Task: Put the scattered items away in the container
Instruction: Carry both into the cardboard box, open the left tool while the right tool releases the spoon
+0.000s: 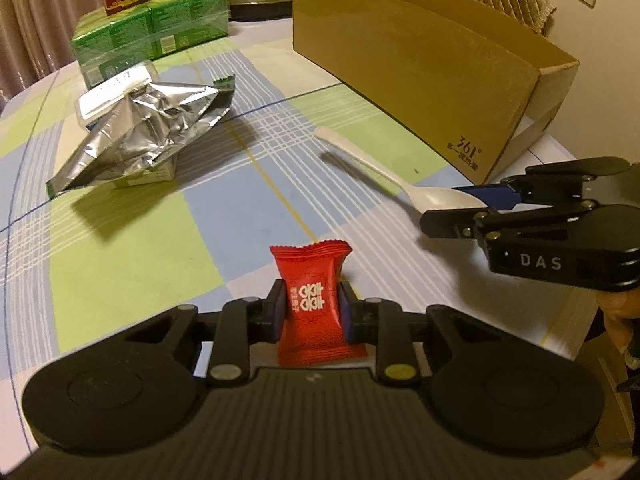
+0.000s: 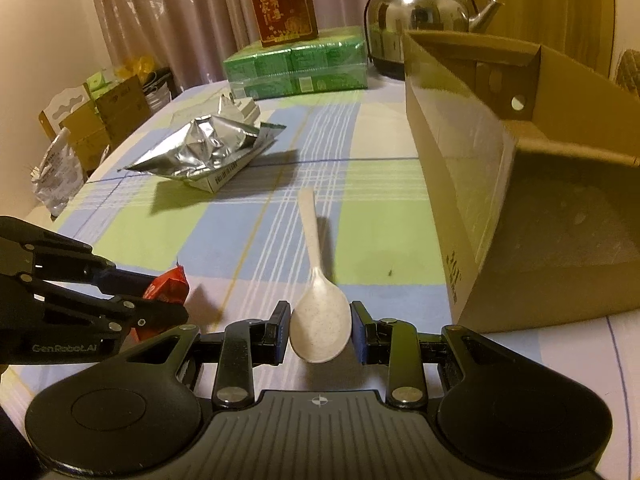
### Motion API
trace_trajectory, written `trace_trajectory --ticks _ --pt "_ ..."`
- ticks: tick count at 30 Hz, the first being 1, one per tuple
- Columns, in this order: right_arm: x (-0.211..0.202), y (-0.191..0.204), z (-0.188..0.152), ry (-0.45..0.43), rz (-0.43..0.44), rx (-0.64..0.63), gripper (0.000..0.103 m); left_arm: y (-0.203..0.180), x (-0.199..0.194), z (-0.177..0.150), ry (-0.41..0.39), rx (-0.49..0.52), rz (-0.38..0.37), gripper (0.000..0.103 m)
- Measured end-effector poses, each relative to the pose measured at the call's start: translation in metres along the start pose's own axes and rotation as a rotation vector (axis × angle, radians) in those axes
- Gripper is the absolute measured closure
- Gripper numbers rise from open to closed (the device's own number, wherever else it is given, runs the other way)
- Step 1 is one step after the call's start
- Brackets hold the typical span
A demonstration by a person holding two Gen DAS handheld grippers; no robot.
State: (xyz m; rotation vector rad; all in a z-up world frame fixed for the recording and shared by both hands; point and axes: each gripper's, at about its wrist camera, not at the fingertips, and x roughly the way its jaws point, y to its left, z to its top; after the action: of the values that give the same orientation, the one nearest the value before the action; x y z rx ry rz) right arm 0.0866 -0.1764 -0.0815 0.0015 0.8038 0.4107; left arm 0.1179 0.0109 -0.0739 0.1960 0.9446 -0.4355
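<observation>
Left claw clamped on red candy packet, right claw gripping white spoon (cardboard box nearby).

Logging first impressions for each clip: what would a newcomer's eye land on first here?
Most likely the red candy packet, pinched upright between the left gripper pads at the near edge of the checked tablecloth. Next, the white spoon, its bowl between the right gripper fingers, handle pointing away. Beside it on the right stands the big open cardboard box; a crumpled silver foil bag lies further back on the left.
</observation>
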Motion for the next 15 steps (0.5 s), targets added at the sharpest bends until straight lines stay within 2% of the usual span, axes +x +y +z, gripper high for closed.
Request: trace_trajectory --ticks 15 --pt "-0.037 0.012 0.015 -0.068 0.012 -0.030 0.075 -0.012 -0.034 0.007 -0.035 -0.060 0.048 0.081"
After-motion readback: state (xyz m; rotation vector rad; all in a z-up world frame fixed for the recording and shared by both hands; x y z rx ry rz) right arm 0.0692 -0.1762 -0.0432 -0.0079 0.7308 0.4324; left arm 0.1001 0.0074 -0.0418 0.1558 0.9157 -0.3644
